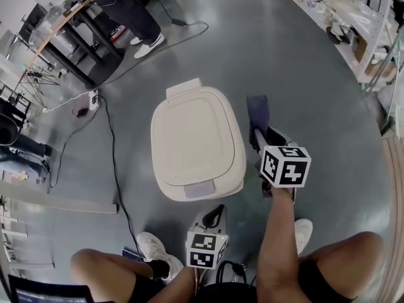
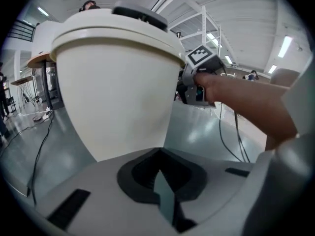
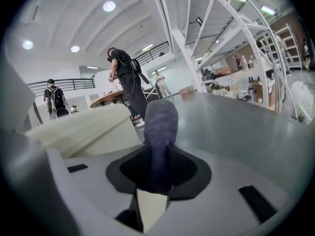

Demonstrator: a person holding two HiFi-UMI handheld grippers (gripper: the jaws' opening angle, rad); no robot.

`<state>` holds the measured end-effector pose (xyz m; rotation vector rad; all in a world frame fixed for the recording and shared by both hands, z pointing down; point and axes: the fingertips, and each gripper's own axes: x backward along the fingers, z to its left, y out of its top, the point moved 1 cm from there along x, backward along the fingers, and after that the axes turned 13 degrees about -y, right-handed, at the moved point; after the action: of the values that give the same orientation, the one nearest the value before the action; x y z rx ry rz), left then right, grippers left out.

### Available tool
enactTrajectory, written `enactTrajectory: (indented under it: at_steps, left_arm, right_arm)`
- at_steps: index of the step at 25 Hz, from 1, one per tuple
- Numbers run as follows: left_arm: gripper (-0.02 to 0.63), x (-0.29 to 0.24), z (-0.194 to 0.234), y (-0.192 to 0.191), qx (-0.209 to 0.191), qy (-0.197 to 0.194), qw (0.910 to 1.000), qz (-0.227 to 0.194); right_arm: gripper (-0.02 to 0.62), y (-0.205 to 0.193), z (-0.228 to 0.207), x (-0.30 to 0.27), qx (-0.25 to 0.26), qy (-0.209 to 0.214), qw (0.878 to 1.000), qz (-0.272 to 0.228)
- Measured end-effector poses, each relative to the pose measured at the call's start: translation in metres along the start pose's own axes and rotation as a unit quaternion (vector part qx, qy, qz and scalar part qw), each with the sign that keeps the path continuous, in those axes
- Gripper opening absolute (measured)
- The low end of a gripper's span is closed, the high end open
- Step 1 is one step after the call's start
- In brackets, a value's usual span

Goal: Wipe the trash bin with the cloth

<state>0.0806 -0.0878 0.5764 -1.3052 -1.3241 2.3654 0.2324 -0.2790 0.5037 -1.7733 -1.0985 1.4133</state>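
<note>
1. Down on the grey floor point(image 1: 297, 55) in front of me stands the cream trash bin point(image 1: 238, 163), upright, with its lid point(image 1: 192, 137) closed
2. To the bin's right, my right gripper point(image 1: 259, 133) points away from me alongside the bin's right wall; I cannot tell whether it touches the wall
3. Its fingers are clamped on the dark blue cloth point(image 1: 257, 111), which sticks out forward past the tips and rises between them in the right gripper view
4. My left gripper point(image 1: 216, 212) sits low at the bin's near side, tip aimed at the wall
5. Its fingers are pressed together with nothing between them; the left gripper view shows the bin's cream wall close ahead
6. A black cable point(image 1: 113, 163) runs over the floor left of the bin, apart from it
7. Beyond the bin, a person point(image 1: 126, 11) in dark trousers and white shoes stands near a table point(image 1: 57, 24)
</note>
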Motion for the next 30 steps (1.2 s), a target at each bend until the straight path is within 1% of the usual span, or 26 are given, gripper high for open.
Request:
enactTrajectory:
  at_steps: [3, 6, 8, 10, 13, 16, 18, 20, 21, 24, 26, 30]
  left_arm:
    - [-0.003, 0.024, 0.012, 0.006, -0.012, -0.006, 0.9998, -0.013]
    - [-0.002, 0.051, 0.027, 0.014, -0.023, -0.011, 0.9993, -0.029]
    - [-0.003, 0.075, 0.038, 0.015, -0.02, -0.01, 0.999, -0.039]
    - [-0.003, 0.103, 0.05, 0.01, -0.013, -0.005, 0.9986, -0.051]
    - [-0.003, 0.14, 0.078, 0.017, 0.003, 0.017, 0.9963, -0.085]
    - [-0.002, 0.182, 0.112, 0.044, 0.016, 0.045, 0.9902, -0.131]
    - [-0.002, 0.208, 0.129, 0.066, 0.003, 0.059, 0.986, -0.156]
    - [-0.002, 0.231, 0.14, 0.091, -0.02, 0.062, 0.9822, -0.176]
    - [-0.002, 0.241, 0.144, 0.102, -0.028, 0.058, 0.9806, -0.185]
    - [-0.003, 0.269, 0.159, 0.129, -0.03, 0.04, 0.9767, -0.209]
    - [-0.002, 0.284, 0.17, 0.144, -0.039, 0.035, 0.9743, -0.219]
    - [-0.002, 0.296, 0.181, 0.164, -0.08, 0.037, 0.9706, -0.224]
  right_arm:
    - [0.103, 0.047, 0.012, 0.042, 0.016, -0.017, 0.998, -0.054]
    - [0.103, 0.09, 0.043, 0.085, 0.019, -0.007, 0.994, -0.106]
    - [0.103, 0.106, 0.073, 0.111, 0.025, 0.007, 0.991, -0.128]
    - [0.103, 0.113, 0.107, 0.131, 0.028, 0.018, 0.989, -0.141]
    - [0.103, 0.109, 0.16, 0.151, 0.035, 0.028, 0.988, -0.151]
    - [0.103, 0.096, 0.208, 0.167, 0.038, 0.018, 0.986, -0.163]
    - [0.103, 0.087, 0.236, 0.175, 0.043, 0.015, 0.984, -0.17]
    - [0.103, 0.076, 0.259, 0.179, 0.053, 0.017, 0.983, -0.173]
    - [0.103, 0.07, 0.268, 0.179, 0.058, 0.019, 0.983, -0.172]
    - [0.103, 0.05, 0.295, 0.177, 0.073, 0.028, 0.985, -0.156]
    - [0.103, 0.039, 0.308, 0.175, 0.085, 0.034, 0.986, -0.142]
    - [0.103, 0.027, 0.322, 0.172, 0.107, 0.039, 0.986, -0.121]
